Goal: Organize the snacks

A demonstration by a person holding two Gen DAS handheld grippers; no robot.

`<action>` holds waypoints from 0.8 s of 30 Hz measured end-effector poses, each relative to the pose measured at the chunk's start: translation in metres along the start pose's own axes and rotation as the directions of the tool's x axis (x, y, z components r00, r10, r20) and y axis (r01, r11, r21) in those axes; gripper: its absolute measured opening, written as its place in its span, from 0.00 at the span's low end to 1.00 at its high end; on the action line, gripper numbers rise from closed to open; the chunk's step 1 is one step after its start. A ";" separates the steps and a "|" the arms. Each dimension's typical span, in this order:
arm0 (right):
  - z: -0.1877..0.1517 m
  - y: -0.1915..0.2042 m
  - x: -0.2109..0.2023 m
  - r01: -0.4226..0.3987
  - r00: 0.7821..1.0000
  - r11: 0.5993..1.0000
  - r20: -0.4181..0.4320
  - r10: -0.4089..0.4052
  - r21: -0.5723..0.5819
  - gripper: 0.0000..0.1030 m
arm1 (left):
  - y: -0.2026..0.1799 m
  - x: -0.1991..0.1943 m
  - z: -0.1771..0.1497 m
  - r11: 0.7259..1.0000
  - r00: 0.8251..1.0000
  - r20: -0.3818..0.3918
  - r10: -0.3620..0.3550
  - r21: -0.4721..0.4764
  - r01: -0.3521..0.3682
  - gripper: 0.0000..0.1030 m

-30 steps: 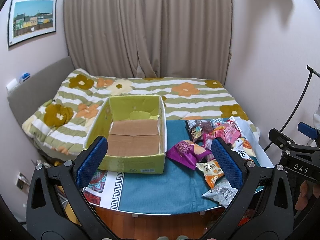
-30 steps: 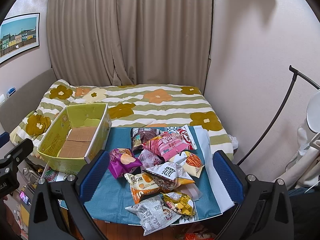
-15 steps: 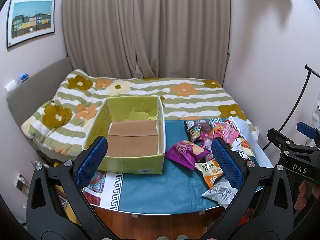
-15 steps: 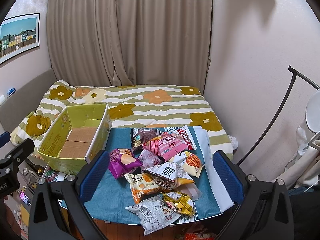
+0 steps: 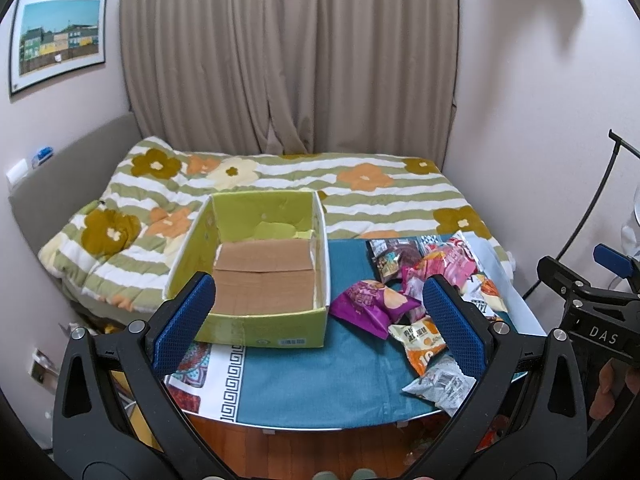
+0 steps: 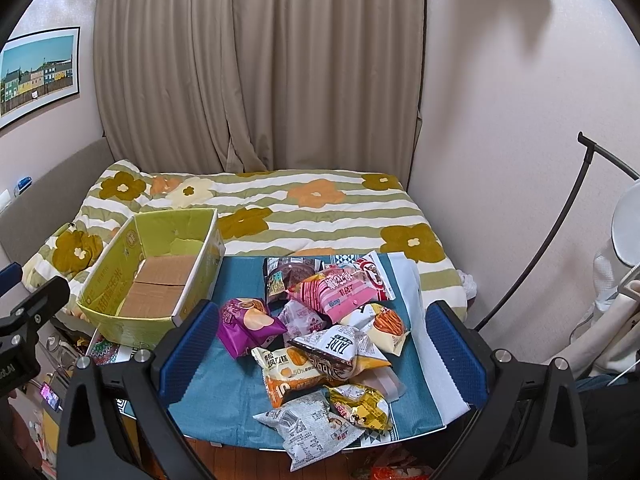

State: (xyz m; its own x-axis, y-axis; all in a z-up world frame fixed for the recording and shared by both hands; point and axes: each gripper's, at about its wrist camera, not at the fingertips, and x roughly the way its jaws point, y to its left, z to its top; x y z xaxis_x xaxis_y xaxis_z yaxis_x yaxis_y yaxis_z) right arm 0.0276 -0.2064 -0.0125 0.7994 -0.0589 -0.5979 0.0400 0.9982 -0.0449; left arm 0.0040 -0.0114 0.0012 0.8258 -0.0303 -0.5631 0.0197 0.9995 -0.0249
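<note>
Left wrist view recorded almost no change over the preceding second: the scene drifted only slightly in frame, and nothing on the table was moved. The right wrist view was likewise unchanged. Judgement: the task had not effectively begun, and all sorting remained outstanding. The left gripper (image 5: 318,292) hovered short of the table with its blue-padded fingers (image 5: 188,312) spread wide and nothing between them. The right gripper (image 6: 322,312) was equally wide apart and empty, held above the near edge of the pile. Count: one open yellow-green cardboard box (image 5: 260,216), upright on the left of the teal tablecloth (image 5: 320,380), with nothing in it but its brown flaps. Loose beside it, to the right, lay ten distinct packets in an overlapping heap:

- one purple foil crisp bag (image 6: 244,326), nearest the box
- one dark brown packet (image 6: 286,276)
- one pink striped packet (image 6: 340,294)
- one red-and-white packet (image 6: 374,272)
- one small white-pink packet (image 6: 302,316)
- one white bag showing orange sticks (image 6: 386,326)
- one black-and-white bag (image 6: 340,350)
- one cream-and-orange packet (image 6: 288,374)
- one gold foil packet (image 6: 360,404)
- one grey-white packet (image 6: 312,434) at the front edge

A pale translucent wrapper (image 6: 386,380) was partly buried; its contents could not be determined.
</note>
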 end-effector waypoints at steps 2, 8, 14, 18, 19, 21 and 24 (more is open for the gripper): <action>0.000 0.001 -0.001 0.006 1.000 1.000 -0.006 -0.006 0.011 1.00 | -0.002 0.007 0.003 1.000 0.999 -0.026 -0.024 0.006 0.024 1.00; -0.003 -0.011 -0.003 0.071 0.997 0.997 -0.045 -0.069 0.041 1.00 | -0.013 0.038 -0.009 0.991 0.981 -0.145 -0.131 0.014 0.134 1.00; -0.026 -0.050 0.015 0.103 0.990 0.992 -0.104 -0.095 0.072 1.00 | -0.040 0.080 -0.046 0.974 0.930 -0.296 -0.220 -0.019 0.225 1.00; -0.044 -0.077 0.036 0.083 0.986 0.992 -0.153 -0.068 0.094 1.00 | -0.070 0.107 -0.073 0.967 0.886 -0.394 -0.245 -0.036 0.252 1.00; -0.048 -0.084 0.043 0.072 0.985 0.993 -0.165 -0.056 0.097 1.00 | -0.078 0.114 -0.080 0.966 0.876 -0.413 -0.250 -0.045 0.254 1.00; -0.058 -0.097 0.058 0.042 0.980 0.994 -0.198 -0.021 0.099 1.00 | -0.091 0.127 -0.095 0.962 0.851 -0.452 -0.268 -0.080 0.260 1.00; -0.073 -0.109 0.079 0.006 0.970 0.996 -0.243 0.016 0.089 1.00 | -0.109 0.146 -0.118 0.960 0.815 -0.508 -0.279 -0.128 0.249 1.00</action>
State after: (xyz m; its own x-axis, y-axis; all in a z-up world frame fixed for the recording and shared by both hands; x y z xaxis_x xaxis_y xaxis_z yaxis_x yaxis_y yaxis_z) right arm 0.0427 -0.3204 -0.1128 0.6306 -0.0440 -0.7749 0.0979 0.9949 0.0232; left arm 0.0564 -0.1260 -0.1755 0.3817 -0.3083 -0.8714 0.1527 0.9508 -0.2695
